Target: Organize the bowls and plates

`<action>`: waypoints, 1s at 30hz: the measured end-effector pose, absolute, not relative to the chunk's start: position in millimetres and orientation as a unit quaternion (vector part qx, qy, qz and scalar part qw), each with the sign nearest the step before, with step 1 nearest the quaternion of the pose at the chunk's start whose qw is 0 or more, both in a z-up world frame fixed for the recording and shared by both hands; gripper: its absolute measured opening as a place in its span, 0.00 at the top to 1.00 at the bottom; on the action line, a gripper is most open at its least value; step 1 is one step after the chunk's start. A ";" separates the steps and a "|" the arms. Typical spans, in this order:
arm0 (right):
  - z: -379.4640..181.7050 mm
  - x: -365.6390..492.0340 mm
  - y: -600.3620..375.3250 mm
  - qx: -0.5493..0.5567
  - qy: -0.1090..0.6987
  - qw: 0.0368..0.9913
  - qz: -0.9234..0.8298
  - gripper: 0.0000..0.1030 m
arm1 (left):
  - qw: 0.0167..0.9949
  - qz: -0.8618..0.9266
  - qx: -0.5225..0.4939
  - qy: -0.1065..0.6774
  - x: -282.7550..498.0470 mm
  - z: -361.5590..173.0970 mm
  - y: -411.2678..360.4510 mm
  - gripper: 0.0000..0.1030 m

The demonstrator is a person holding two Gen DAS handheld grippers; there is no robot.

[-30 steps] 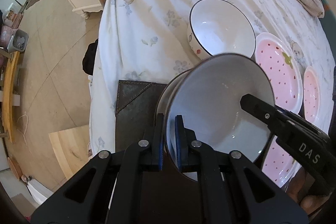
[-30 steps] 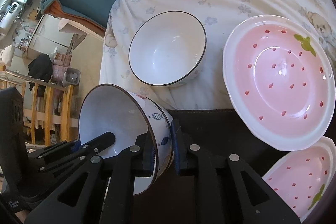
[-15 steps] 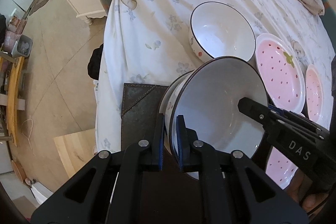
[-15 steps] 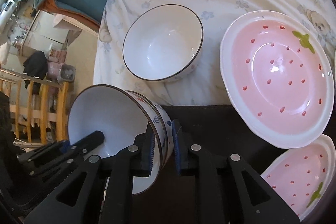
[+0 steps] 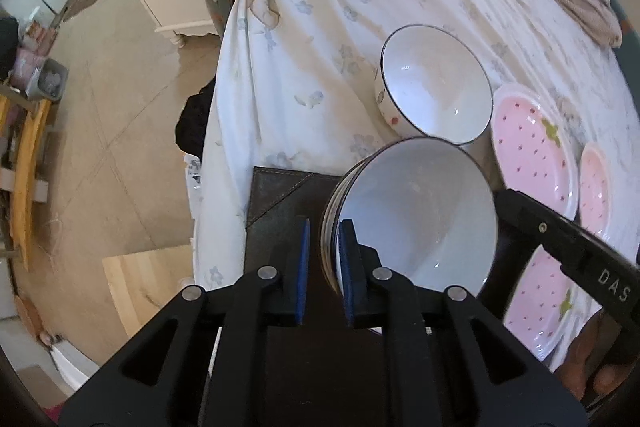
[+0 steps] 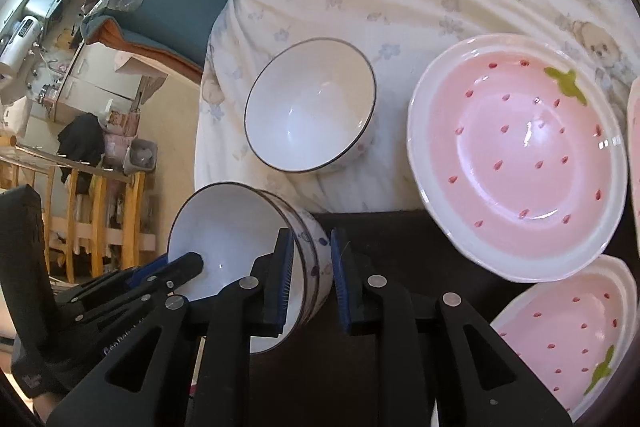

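Now the left gripper [image 5: 325, 231] has its fingers a bit apart. They straddle the near wall of the bowl [image 5: 416, 219], and a gap shows at the outer pad, so there is no real clamp. The right gripper [image 6: 310, 235] is at the opposite wall of the same bowl. Its fingers have just been opening, with the wall between them and daylight on both sides.

I think both let go because the bowl is already put down on the dark mat [image 5: 280, 195], approx. at its back left corner. Probably the mat is the collecting place. The rim shows doubled lines, so maybe a 2nd bowl is nested under it, but I cannot tell for sure.

Further out, another white bowl [image 5: 436, 87] stands alone on the bed sheet [image 5: 320, 7], just behind the mat. It is likely next to be stacked.

Count:
- Bowls: 2 seen for sure.
- Pink strawberry plates: 3, i.e. a big plate [image 5: 532, 155], a far plate [image 5: 596, 187] and a near plate [image 5: 540, 303], all to the right and not yet stacked.
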State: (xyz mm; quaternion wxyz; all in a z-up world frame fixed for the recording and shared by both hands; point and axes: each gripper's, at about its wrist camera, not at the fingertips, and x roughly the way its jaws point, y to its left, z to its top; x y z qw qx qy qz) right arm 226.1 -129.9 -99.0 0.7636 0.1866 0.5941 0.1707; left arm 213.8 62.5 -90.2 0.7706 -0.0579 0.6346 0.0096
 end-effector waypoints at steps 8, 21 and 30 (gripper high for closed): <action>-97.3 225.2 -145.8 0.219 0.589 0.758 0.175 0.78 | 0.762 -0.012 -0.082 0.642 215.6 -92.7 63.3 0.88; -112.4 216.4 -123.5 0.192 0.621 0.733 0.199 0.79 | 0.759 -0.002 -0.079 0.646 215.7 -95.1 67.7 0.89; -105.7 212.8 -119.5 0.183 0.611 0.742 0.206 0.86 | 0.757 -0.007 -0.081 0.649 215.7 -98.3 66.4 0.91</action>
